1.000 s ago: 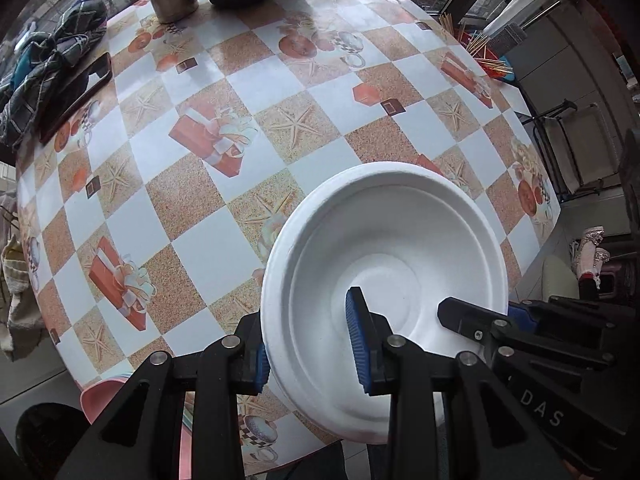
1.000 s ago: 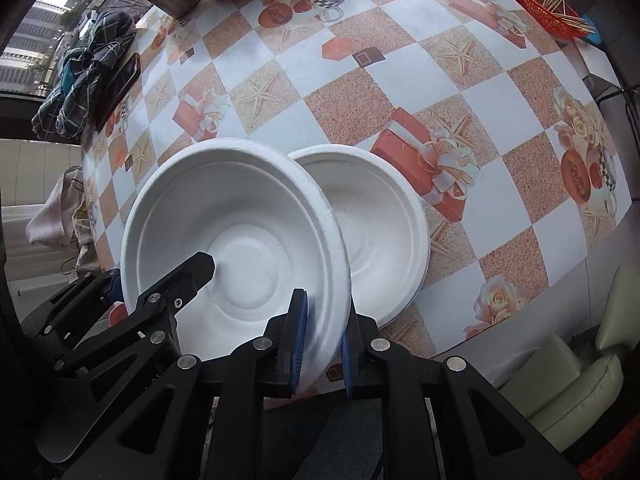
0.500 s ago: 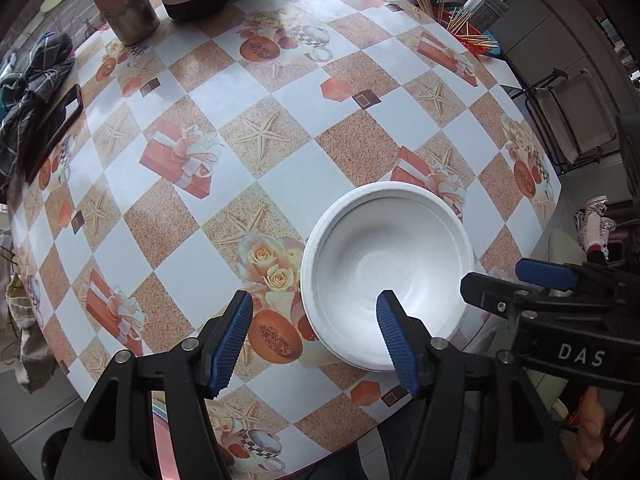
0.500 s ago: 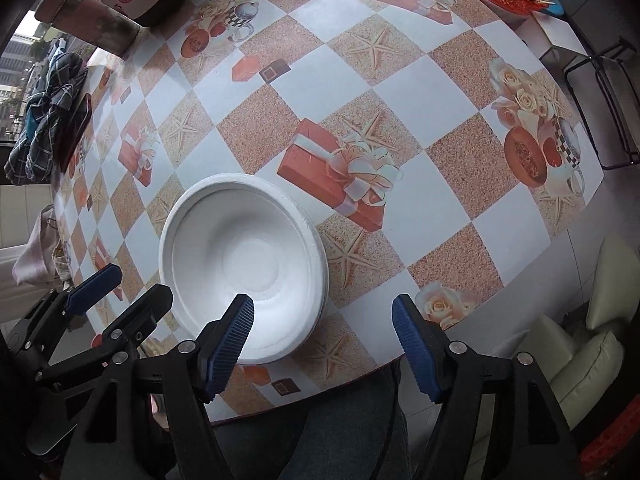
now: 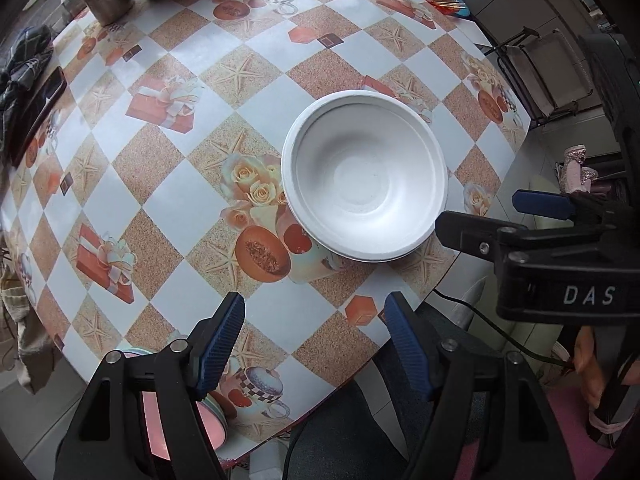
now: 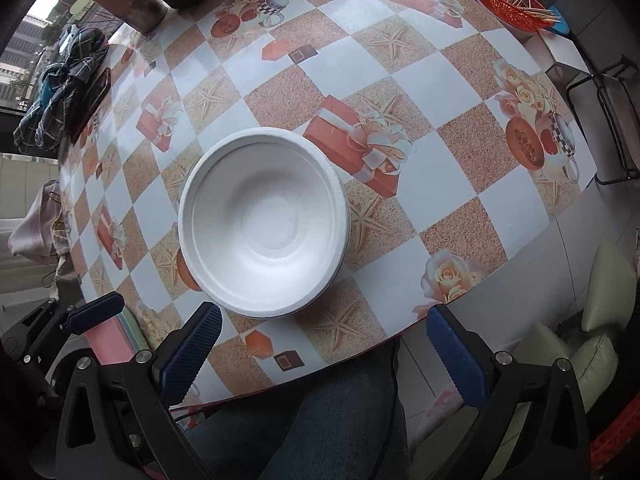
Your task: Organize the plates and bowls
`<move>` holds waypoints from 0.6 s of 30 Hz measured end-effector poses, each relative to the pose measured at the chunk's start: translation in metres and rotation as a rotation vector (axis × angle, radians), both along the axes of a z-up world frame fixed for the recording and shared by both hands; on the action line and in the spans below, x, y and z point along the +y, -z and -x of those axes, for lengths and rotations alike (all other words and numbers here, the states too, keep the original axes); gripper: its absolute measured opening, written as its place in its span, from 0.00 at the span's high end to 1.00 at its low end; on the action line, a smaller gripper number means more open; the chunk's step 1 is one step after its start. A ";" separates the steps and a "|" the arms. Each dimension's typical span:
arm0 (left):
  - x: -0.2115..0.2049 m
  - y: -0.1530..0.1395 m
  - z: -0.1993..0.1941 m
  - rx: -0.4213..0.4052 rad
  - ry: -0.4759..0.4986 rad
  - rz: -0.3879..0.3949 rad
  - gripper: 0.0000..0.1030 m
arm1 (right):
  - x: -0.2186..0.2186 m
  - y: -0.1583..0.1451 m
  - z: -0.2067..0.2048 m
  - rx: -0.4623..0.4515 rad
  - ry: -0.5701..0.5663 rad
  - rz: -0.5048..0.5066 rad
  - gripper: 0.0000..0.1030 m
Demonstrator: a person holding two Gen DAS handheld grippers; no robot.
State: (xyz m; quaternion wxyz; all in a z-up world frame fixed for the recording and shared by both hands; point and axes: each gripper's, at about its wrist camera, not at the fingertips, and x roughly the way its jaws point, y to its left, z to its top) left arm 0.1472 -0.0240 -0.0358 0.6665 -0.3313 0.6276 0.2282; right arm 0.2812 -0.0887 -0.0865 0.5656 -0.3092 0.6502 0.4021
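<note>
The white bowls [image 5: 366, 184] sat nested as one stack on the table [image 5: 276, 52], near its near edge and toward the right corner, a second rim just showing beneath the top one; stacking them likely saved room. Neither tool touched the stack. The left gripper [image 5: 316, 344] hung above the near edge with its fingers spread wide and empty, and the right gripper [image 6: 324, 354] was likewise spread over that edge. Pink plates [image 5: 160, 420] lay at the near-left edge under the left gripper, probably the next thing to sort.
</note>
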 end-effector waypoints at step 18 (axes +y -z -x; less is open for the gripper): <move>0.004 -0.001 0.031 0.041 -0.101 -0.003 0.16 | -0.005 -0.007 0.014 0.002 -0.001 -0.013 0.00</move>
